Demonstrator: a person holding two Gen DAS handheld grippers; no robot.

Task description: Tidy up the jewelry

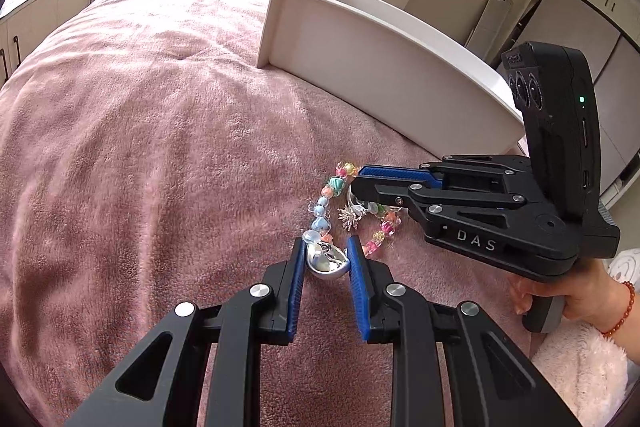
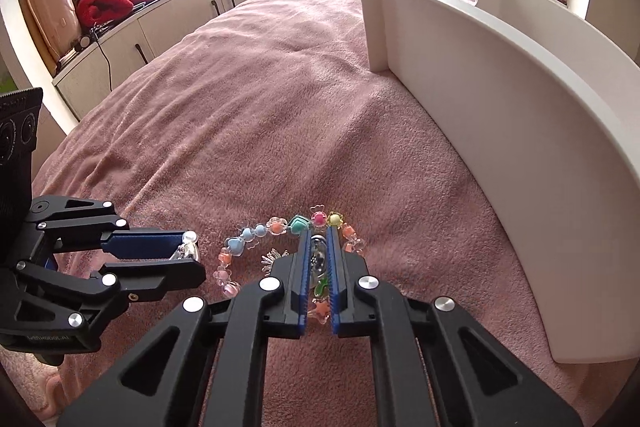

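Pink plush blanket (image 1: 160, 131), white tray (image 1: 384, 67) far right. Left gripper (image 1: 326, 259) narrowly grips the silver charm (image 1: 324, 261); right gripper (image 2: 319, 259) nearly closed on a ring (image 2: 319, 247) inside the bead bracelet (image 1: 324, 203). Lift slowly, separately, avoiding tangles.

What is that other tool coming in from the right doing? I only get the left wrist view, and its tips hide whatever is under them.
Observer: The right tool looks closed narrowly on a small silver piece inside the loop of the bead bracelet.
Operator: Anything in the room that I miss?
Observer: A red garment lies on the window counter, outside your picture.
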